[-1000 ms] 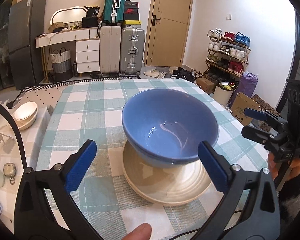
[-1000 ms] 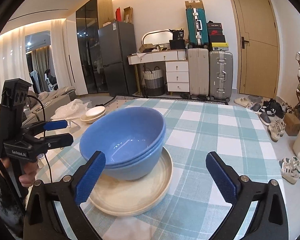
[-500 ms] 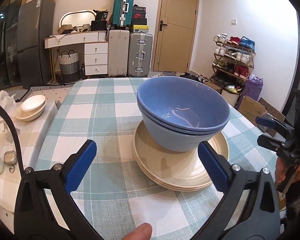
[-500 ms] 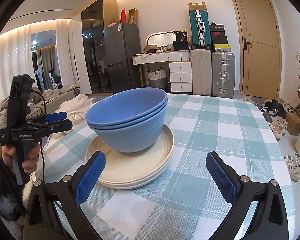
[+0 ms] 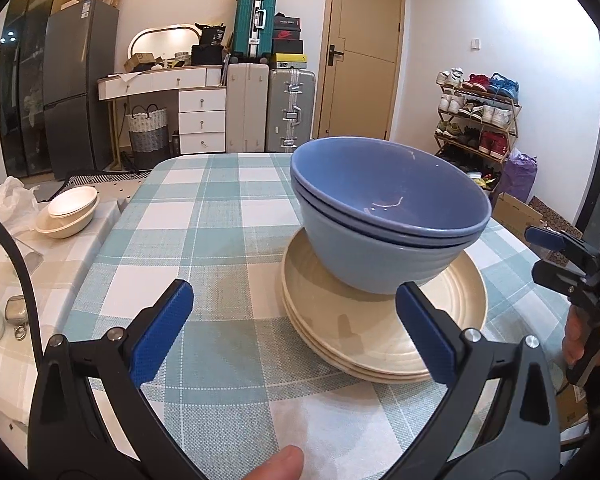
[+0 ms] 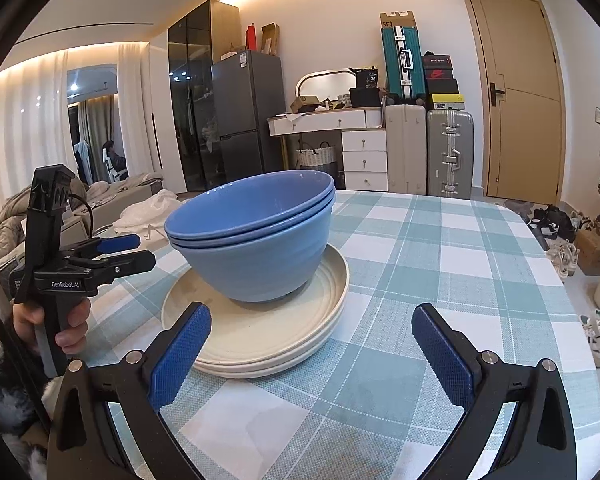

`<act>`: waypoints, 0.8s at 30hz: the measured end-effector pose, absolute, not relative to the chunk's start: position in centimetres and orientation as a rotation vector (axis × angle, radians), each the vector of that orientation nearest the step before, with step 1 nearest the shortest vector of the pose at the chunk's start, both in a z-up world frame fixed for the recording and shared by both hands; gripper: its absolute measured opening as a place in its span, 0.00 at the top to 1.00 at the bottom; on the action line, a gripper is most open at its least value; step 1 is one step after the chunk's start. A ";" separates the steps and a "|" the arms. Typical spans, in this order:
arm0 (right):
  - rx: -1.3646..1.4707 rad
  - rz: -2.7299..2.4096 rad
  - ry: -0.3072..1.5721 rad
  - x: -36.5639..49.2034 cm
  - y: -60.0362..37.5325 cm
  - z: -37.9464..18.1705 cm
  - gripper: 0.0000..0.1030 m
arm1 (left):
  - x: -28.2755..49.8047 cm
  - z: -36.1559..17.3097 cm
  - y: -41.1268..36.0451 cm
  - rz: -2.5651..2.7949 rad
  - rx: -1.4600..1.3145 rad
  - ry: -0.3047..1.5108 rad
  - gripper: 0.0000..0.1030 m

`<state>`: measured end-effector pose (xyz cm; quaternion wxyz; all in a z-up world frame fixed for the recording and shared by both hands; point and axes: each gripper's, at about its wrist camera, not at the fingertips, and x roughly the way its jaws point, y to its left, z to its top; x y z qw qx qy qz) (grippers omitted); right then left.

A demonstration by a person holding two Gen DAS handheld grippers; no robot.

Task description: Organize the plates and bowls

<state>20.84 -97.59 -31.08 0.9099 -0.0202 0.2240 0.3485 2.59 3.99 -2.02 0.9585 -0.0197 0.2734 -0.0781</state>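
The worktop, covered in a teal-and-white check cloth, carries 1 stack near its middle. At the bottom of that stack sit the cream plates, about 3 by the rims that show. On them stand 2 nested blue bowls, upright and slightly off-centre toward the plates' far side.

On a lower side surface to the left, well apart from the stack, lie 2 small cream bowls, 1 inside the other. Whether they belong to the task I cannot tell.

The left hand-held gripper is spread wide and holds nothing, hovering just short of the plates. The right hand-held gripper is likewise spread and empty, near the plates' edge.

Judging from this, the stacking looks essentially done. At most the side bowls are left.
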 end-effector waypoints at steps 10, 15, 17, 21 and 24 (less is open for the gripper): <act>-0.037 0.731 0.433 21.1 -97.3 -31.0 0.01 | 3.3 -2.6 4.2 -0.163 -0.052 0.532 0.02; -0.037 0.738 0.433 21.4 -96.9 -31.2 0.01 | 3.0 -2.3 4.3 -0.155 -0.059 0.513 0.02; -0.034 0.740 0.426 21.3 -97.0 -31.1 0.01 | 2.9 -2.4 4.3 -0.157 -0.059 0.510 0.02; -0.019 0.739 0.427 21.4 -97.2 -31.2 0.01 | 2.7 -2.3 4.4 -0.152 -0.054 0.500 0.02; -0.005 0.754 0.427 21.5 -97.5 -31.2 0.01 | 2.6 -2.2 4.4 -0.149 -0.053 0.489 0.02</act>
